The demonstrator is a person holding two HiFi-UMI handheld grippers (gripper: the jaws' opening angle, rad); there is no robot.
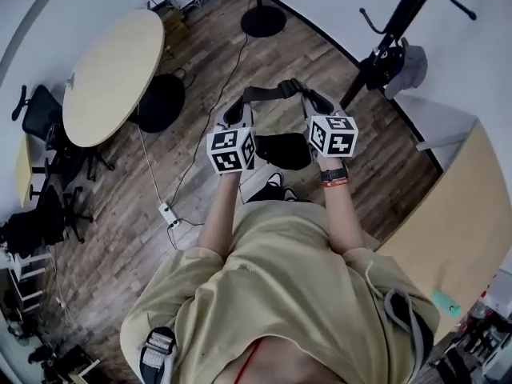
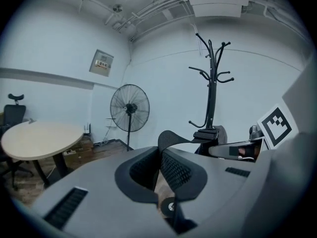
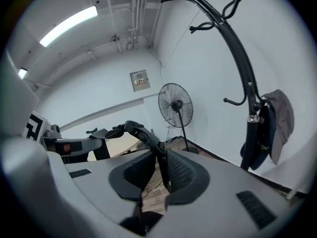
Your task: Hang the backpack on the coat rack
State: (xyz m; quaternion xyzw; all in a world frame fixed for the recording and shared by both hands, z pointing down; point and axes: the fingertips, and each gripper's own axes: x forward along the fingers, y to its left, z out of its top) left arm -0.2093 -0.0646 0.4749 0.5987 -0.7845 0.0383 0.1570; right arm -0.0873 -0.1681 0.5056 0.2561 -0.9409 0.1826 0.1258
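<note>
I held the left gripper (image 2: 159, 168) with both jaws clenched on the backpack's strap (image 2: 171, 142); the left gripper view showed the black webbing pinched between the mesh pads and rising out of them in an arch. The right gripper (image 3: 158, 171) was clamped in the same way on the other end of that strap, with the webbing running up and to the left from its pads toward the left gripper. In the head view the two grippers were level and near each other in front of my chest, and the strap spanned the gap between their tips. The backpack (image 1: 284, 150) hung as a dark mass below the strap, between the two marker cubes, clear of the wooden floor (image 1: 200, 182). It was not on any hook. Ahead and to my right stood the coat rack (image 1: 398, 24), a black pole with curved hooks, well apart from the backpack. A grey garment (image 3: 278, 117) hung low on its pole. To my left was a round table (image 1: 112, 74) with a pale top. Farthest away, against the white wall, stood a pedestal fan (image 2: 130, 108).
</note>
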